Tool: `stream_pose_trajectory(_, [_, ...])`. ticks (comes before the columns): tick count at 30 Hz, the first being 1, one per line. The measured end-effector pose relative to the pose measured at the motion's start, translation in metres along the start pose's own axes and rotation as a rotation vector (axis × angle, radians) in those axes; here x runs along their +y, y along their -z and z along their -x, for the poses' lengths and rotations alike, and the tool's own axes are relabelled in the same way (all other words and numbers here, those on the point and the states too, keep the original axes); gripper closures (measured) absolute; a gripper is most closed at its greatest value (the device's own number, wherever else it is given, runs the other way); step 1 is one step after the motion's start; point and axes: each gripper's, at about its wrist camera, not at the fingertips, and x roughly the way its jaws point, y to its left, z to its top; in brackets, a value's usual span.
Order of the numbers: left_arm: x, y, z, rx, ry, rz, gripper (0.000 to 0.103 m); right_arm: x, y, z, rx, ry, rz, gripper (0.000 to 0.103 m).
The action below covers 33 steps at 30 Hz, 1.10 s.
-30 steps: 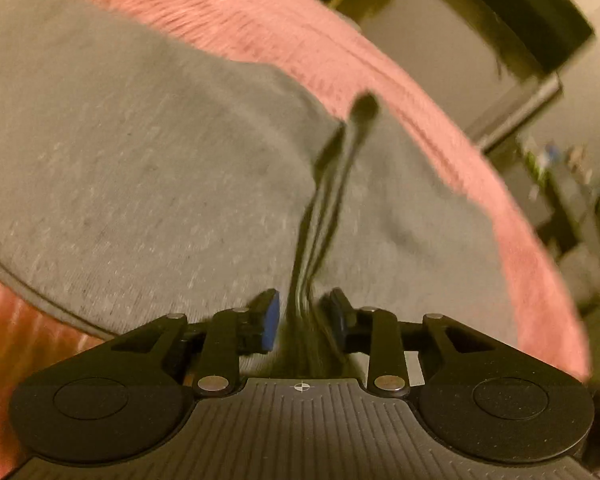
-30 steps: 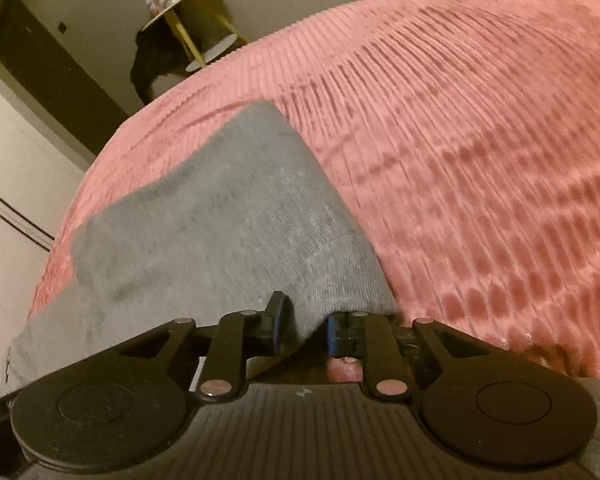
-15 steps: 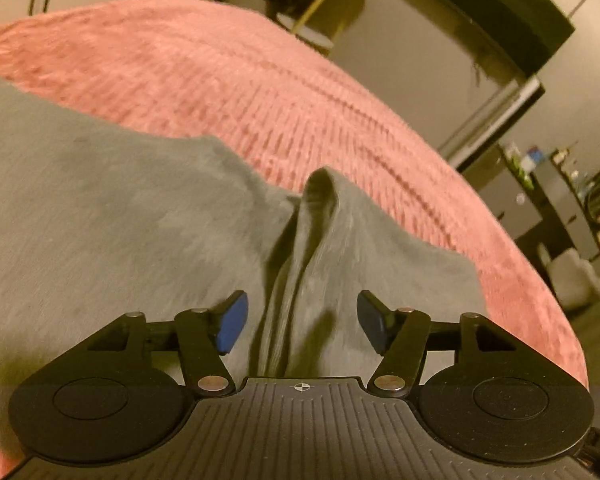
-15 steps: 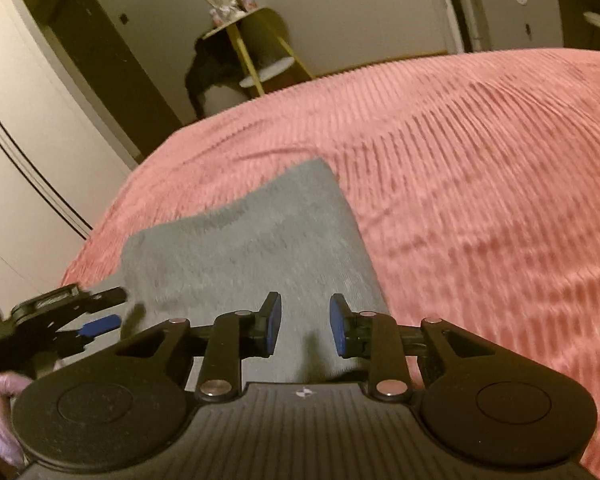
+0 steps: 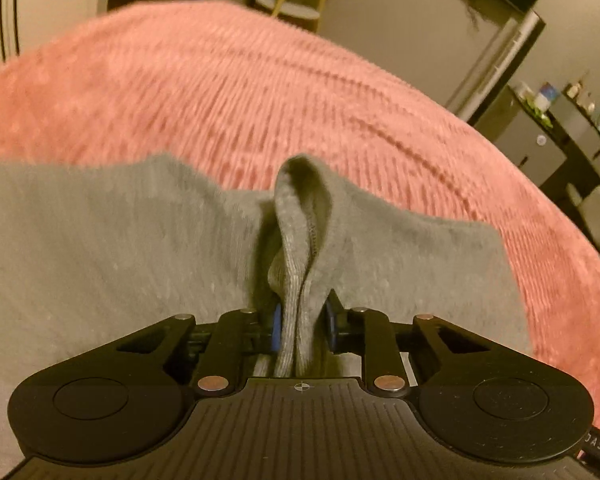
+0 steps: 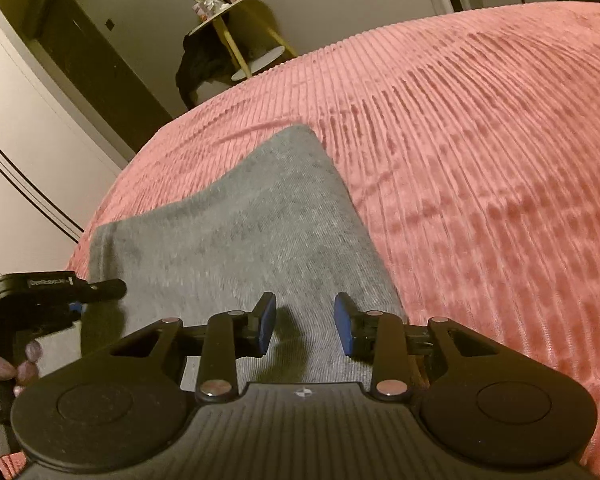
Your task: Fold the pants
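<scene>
The grey pants (image 5: 100, 240) lie folded on a pink ribbed bedspread (image 5: 260, 92). In the left wrist view my left gripper (image 5: 302, 326) is shut on a pinched-up ridge of the grey fabric (image 5: 300, 232) that stands up between the blue pads. In the right wrist view my right gripper (image 6: 305, 328) is open and empty, just above the near edge of the pants (image 6: 240, 232). The left gripper (image 6: 60, 292) shows at the left edge of that view, at the pants' left side.
The bedspread (image 6: 480, 160) stretches wide to the right of the pants. Beyond the bed stand a small round side table (image 6: 228, 20) with a dark cloth hanging on it, a white wardrobe (image 6: 16, 140) and dark shelves (image 5: 560, 128).
The left gripper opened half a second ago and has now closed again on a raised fold of the pants. The right gripper let go of the pants' edge and opened wider.
</scene>
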Motion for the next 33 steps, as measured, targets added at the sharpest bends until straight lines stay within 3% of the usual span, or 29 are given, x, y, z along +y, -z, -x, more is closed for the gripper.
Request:
stream_pose_trajectory(6, [-0.017,0.002,0.019,-0.073,-0.087,-0.104,0.08,0.005,0.002,0.001,-0.006,0.022,0.033,0.071])
stream_pose_trajectory(9, [-0.008,0.01,-0.013,0.007,-0.198,-0.134,0.066,0.008,0.003,-0.001,0.0,0.034,0.05,0.071])
stream_pose_trajectory(12, [-0.012,0.02,-0.013,-0.04,-0.251,-0.18,0.047,0.01,0.003,-0.002,0.003,0.047,0.064,0.071])
stream_pose_trajectory(14, [-0.014,0.021,-0.001,-0.064,-0.249,-0.19,0.046,0.008,0.003,-0.002,0.002,0.042,0.056,0.071])
stream_pose_trajectory(16, [-0.005,0.02,0.012,-0.081,-0.204,-0.151,0.043,0.007,0.002,-0.003,0.004,0.039,0.045,0.071])
stream_pose_trajectory(20, [0.036,0.025,0.044,-0.117,-0.193,0.028,0.024,0.007,0.001,-0.004,0.002,0.04,0.048,0.07])
stream_pose_trajectory(26, [0.112,0.056,0.081,-0.11,-0.194,0.342,0.018,0.011,-0.001,-0.008,-0.001,0.048,0.073,0.063])
stream_pose_trajectory(28, [0.117,0.062,0.086,-0.105,-0.187,0.349,0.018,0.014,-0.001,-0.009,-0.007,0.051,0.081,0.061])
stream_pose_trajectory(33, [0.086,0.057,0.081,-0.114,-0.125,0.248,0.015,0.016,0.001,-0.005,-0.026,0.051,0.086,0.06])
